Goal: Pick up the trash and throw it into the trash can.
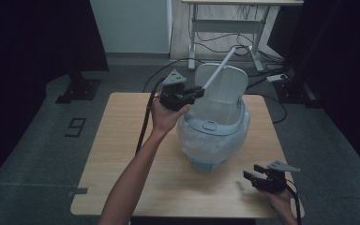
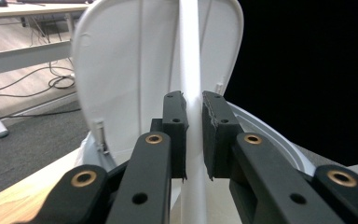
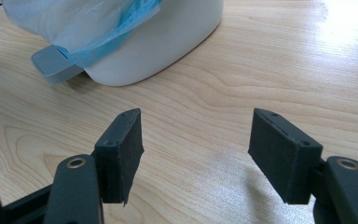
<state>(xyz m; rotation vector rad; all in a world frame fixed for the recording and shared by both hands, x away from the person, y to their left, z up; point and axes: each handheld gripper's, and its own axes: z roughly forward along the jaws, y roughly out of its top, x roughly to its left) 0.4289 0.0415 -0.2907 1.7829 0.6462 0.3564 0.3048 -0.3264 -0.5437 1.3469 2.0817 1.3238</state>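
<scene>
A white pedal bin [image 1: 214,129] lined with a clear plastic bag [image 1: 192,140] stands in the middle of the wooden table [image 1: 122,140], its lid [image 1: 225,86] raised upright. My left gripper [image 1: 194,92] is at the bin's back left rim, shut on a thin white rod [image 1: 220,70] that slants up and to the right across the lid. In the left gripper view the rod [image 2: 189,56] runs up between the pads in front of the lid [image 2: 126,70]. My right gripper [image 1: 252,171] rests open near the table's front right corner. Its jaws [image 3: 196,126] face the bin's base [image 3: 168,37] and grey pedal [image 3: 53,65].
Behind the table stands a white desk frame [image 1: 229,28] with loose cables and a power strip [image 1: 277,78] on the grey floor. A "9" marking [image 1: 76,126] lies on the floor to the left. Dark curtains close both sides.
</scene>
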